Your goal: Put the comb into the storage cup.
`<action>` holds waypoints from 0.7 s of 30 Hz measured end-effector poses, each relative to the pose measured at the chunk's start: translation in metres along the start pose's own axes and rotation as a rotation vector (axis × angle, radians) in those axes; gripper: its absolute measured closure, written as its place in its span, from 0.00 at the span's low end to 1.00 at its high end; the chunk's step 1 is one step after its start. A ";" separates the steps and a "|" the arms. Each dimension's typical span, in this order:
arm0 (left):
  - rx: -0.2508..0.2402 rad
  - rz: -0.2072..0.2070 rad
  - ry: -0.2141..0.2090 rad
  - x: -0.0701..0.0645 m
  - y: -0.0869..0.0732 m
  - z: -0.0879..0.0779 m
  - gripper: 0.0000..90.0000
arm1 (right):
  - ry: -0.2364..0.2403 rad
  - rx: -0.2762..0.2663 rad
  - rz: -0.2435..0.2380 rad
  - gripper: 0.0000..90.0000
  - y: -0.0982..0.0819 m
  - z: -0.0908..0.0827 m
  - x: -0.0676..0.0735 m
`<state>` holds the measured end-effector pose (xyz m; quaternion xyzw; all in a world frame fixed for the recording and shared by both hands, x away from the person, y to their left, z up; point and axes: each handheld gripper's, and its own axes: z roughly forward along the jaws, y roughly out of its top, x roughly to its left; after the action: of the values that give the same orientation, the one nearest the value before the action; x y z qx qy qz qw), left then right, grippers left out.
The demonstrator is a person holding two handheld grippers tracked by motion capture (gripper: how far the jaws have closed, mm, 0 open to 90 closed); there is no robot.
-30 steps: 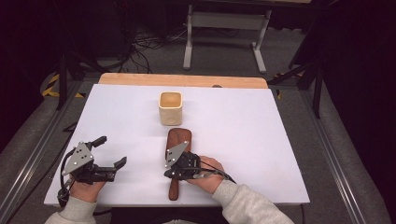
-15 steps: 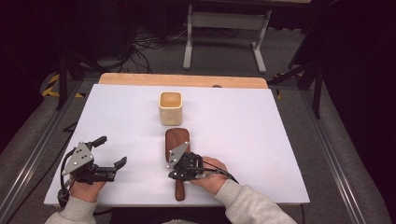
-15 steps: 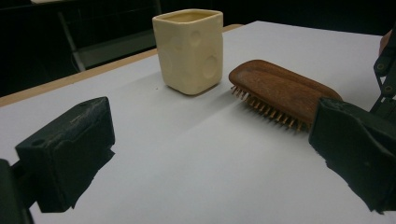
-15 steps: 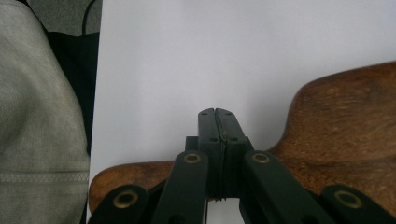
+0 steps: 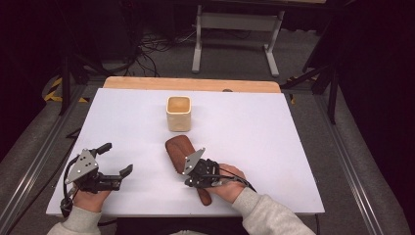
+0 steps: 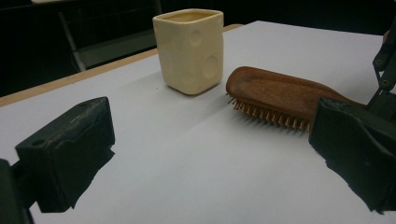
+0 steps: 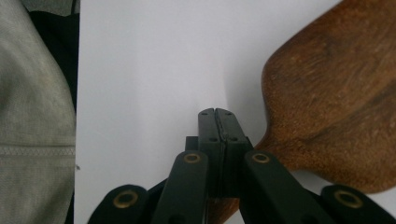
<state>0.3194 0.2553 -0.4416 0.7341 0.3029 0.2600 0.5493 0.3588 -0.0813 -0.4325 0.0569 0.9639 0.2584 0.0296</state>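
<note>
Hairbrush [image 5: 179, 151] first, since it is what our right gripper [image 5: 195, 172] is working over: a dark wooden brush lying on the white table [image 5: 274, 132], its broad head toward the cup and its handle running back under our right hand [image 5: 230, 183]. In the right gripper view the brush head [image 7: 336, 98] sits just to the right of the jaws, which are pressed flat together with nothing between them; the handle narrows and passes under the gripper's body, so the closed tips rest beside the brush's neck rather than around it. Whether they touch the wood we cannot tell.

Going by size, we count one table, with a strip of bare wood [image 5: 191, 84] showing along its far edge, then two grippers, one brush and one cup. The cream cup [image 5: 178, 113] stands upright just beyond the brush head, near it but apart; in the left gripper view it shows shallow round dimples on its side [image 6: 191, 49], and the brush lies bristles down [image 6: 275, 93].

Our left gripper [image 5: 116, 164] rests well to the left of the brush, its jaws spread wide — nothing between them.
</note>
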 end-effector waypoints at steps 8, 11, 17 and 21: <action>0.001 0.000 0.003 0.000 0.000 0.000 0.01 | -0.021 0.017 0.022 1.00 -0.012 -0.006 -0.006; 0.002 0.000 0.003 0.000 0.000 0.000 0.01 | -0.037 0.020 0.029 1.00 -0.015 -0.008 -0.008; 0.001 0.000 0.004 0.000 0.000 0.000 0.01 | -0.057 0.030 0.039 1.00 -0.021 -0.011 -0.013; 0.002 -0.002 0.005 0.000 0.000 0.000 0.01 | -0.068 0.031 0.052 1.00 -0.024 -0.012 -0.015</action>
<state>0.3194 0.2555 -0.4418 0.7336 0.3052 0.2611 0.5482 0.3706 -0.1096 -0.4335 0.0912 0.9643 0.2423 0.0549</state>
